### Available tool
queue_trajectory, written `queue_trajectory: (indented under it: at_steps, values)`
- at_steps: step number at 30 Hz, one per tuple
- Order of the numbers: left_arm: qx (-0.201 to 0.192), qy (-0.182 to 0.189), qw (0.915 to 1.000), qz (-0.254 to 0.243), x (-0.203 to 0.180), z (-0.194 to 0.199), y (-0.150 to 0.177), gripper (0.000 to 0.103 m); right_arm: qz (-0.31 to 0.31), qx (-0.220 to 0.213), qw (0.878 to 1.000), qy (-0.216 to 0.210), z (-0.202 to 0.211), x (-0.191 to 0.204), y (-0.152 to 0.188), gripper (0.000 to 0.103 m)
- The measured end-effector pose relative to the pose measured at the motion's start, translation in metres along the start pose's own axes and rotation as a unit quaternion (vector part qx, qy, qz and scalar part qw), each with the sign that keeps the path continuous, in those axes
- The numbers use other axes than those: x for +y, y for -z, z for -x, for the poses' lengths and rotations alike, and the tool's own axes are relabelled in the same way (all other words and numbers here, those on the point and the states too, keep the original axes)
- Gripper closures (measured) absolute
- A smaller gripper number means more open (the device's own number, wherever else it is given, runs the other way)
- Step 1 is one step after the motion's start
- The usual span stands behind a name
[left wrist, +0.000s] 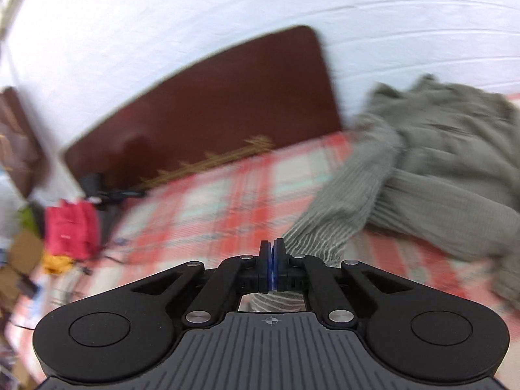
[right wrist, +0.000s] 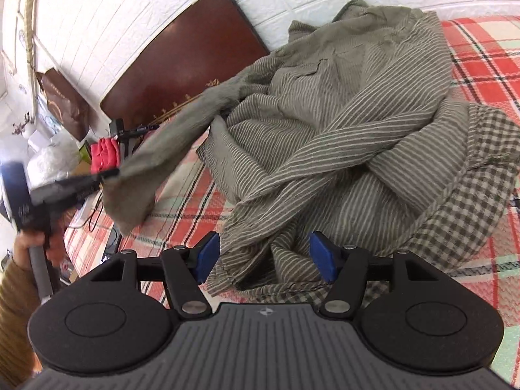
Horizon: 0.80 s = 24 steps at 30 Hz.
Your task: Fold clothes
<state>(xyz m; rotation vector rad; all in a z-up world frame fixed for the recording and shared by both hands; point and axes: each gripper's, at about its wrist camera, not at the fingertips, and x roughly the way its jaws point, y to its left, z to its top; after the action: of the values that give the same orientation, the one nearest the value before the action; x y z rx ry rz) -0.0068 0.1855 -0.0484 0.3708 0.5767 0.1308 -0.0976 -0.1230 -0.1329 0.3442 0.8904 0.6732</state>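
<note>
Progress: none folded | striped shirt (right wrist: 325, 123) heaped on bed (right wrist: 481, 42) | left gripper (left wrist: 271, 253) fingers pinching its sleeve (right wrist: 156, 162) | right gripper (right wrist: 263, 256) fingers spread over shirt hem

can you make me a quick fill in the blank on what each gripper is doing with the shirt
1. The left gripper is shut on the striped shirt's ____.
2. The right gripper has its fingers ____ over the shirt.
3. The shirt lies on a red ____ blanket.
4. A ____ cloth lies under the shirt.

Missing words: sleeve; open; plaid; checked
</note>
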Motion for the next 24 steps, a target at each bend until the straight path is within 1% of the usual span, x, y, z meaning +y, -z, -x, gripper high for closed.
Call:
queue_trajectory:
  at_steps: [3,5,8,10,13,16,17,18,19,20,21,22,24]
  values:
    - [0.005,-0.055,0.9984,0.014,0.026,-0.023,-0.008,0.103,0.001,0.003,1.0,0.001,0.001,0.001,0.001,0.037]
    - [0.013,-0.091,0.9955,0.024,0.044,-0.043,-0.013,0.103,0.001,0.003,1.0,0.003,0.002,0.002,0.002,0.037]
    - [0.029,-0.134,0.9895,0.045,0.057,-0.08,-0.031,0.103,0.005,0.005,1.0,0.01,0.005,0.004,0.002,0.036]
    - [0.038,-0.165,0.9833,0.066,0.067,-0.105,-0.042,0.103,0.007,0.006,1.0,0.017,0.007,0.004,0.002,0.036]
    - [0.055,-0.2,0.9732,0.1,0.078,-0.138,-0.053,0.103,0.004,0.005,1.0,0.025,0.01,0.003,0.002,0.036]
    - [0.095,-0.228,0.9608,0.125,0.083,-0.171,-0.05,0.103,0.002,0.007,1.0,0.03,0.01,0.001,0.001,0.035]
    - [0.115,-0.231,0.958,0.124,0.082,-0.18,-0.045,0.099,0.002,0.008,0.999,0.031,0.009,0.001,0.001,0.035]
    - [0.137,-0.216,0.9585,0.126,0.082,-0.187,-0.04,0.086,0.003,0.009,0.999,0.032,0.009,0.001,0.0,0.035]
    - [0.159,-0.201,0.9582,0.128,0.081,-0.193,-0.034,0.082,0.003,0.011,0.999,0.033,0.008,0.0,-0.001,0.035]
    - [0.173,-0.185,0.9585,0.13,0.08,-0.197,-0.029,0.082,0.004,0.012,0.999,0.033,0.007,0.0,-0.002,0.035]
    - [0.171,-0.172,0.9613,0.131,0.078,-0.194,-0.025,0.079,0.006,0.012,0.999,0.032,0.007,0.001,-0.002,0.035]
    - [0.162,-0.163,0.9652,0.125,0.075,-0.187,-0.024,0.072,0.007,0.013,0.999,0.031,0.006,0.001,-0.003,0.035]
    - [0.135,-0.151,0.9739,0.103,0.065,-0.165,-0.024,0.061,0.011,0.012,0.999,0.032,0.004,0.002,-0.005,0.035]
